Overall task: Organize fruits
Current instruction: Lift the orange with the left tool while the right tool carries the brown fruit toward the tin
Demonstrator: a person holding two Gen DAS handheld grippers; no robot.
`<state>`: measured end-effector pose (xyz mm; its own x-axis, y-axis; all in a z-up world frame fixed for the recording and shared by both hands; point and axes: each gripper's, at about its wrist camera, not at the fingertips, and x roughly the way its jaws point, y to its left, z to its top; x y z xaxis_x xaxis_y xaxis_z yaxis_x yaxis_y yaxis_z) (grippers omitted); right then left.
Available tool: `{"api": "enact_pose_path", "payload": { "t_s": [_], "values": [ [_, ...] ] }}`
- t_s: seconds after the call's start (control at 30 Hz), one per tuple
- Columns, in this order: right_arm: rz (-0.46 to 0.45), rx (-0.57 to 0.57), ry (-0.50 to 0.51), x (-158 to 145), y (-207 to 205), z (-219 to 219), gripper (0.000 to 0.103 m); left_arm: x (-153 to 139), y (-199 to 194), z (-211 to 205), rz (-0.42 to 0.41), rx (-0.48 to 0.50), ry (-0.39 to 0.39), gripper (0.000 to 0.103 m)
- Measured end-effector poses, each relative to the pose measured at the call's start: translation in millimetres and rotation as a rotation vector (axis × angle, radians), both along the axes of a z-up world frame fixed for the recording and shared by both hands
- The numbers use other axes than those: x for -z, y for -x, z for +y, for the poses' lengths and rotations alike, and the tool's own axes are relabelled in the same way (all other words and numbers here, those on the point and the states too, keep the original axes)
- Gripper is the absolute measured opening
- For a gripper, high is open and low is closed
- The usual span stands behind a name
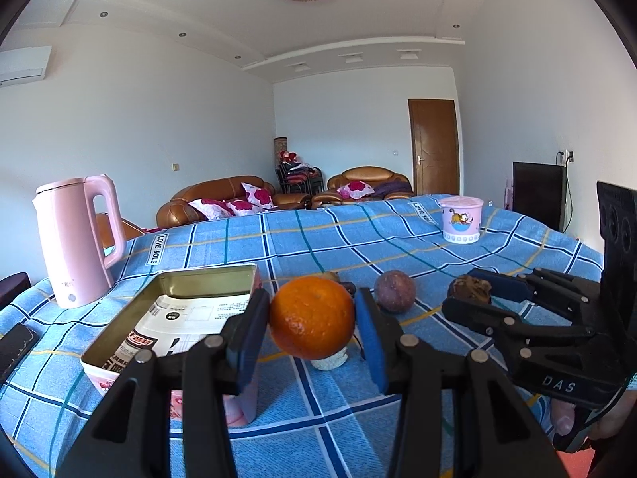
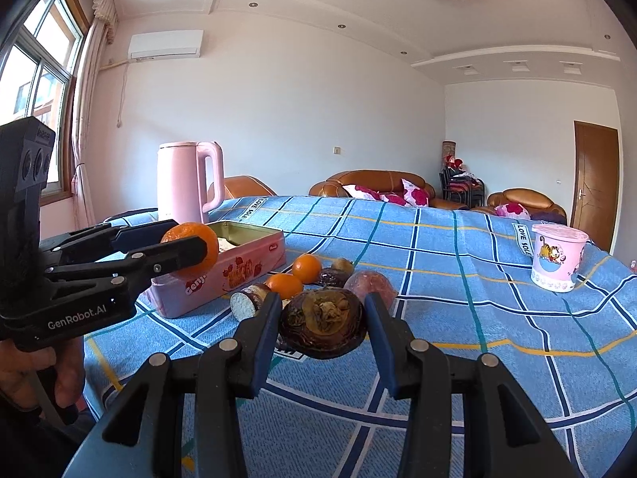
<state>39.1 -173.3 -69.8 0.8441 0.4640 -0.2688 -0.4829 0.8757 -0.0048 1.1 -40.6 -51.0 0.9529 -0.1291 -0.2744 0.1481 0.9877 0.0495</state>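
Left gripper [image 1: 312,320] clamps a mandarin [image 1: 311,317], right gripper [image 2: 322,328] a brown fruit [image 2: 322,324], apparently bound for the pink tin [image 2: 223,275].

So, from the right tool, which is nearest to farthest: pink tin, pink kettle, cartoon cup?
Seen in the right wrist view:
1. Pink rectangular tin box, left, nearest.
2. Tall pink plastic kettle, behind the tin.
3. Pink cartoon-printed cup, far right; close to the kettle's range.
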Motion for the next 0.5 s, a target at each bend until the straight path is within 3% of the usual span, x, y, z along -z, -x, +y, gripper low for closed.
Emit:
{"api": "enact_pose_path", "payload": {
  "t_s": [0.5],
  "values": [
    [-0.013, -0.085, -0.007, -40, 2, 30, 0.045, -15, -2, 30, 0.026, -0.085, 0.044, 0.046]
  ]
}}
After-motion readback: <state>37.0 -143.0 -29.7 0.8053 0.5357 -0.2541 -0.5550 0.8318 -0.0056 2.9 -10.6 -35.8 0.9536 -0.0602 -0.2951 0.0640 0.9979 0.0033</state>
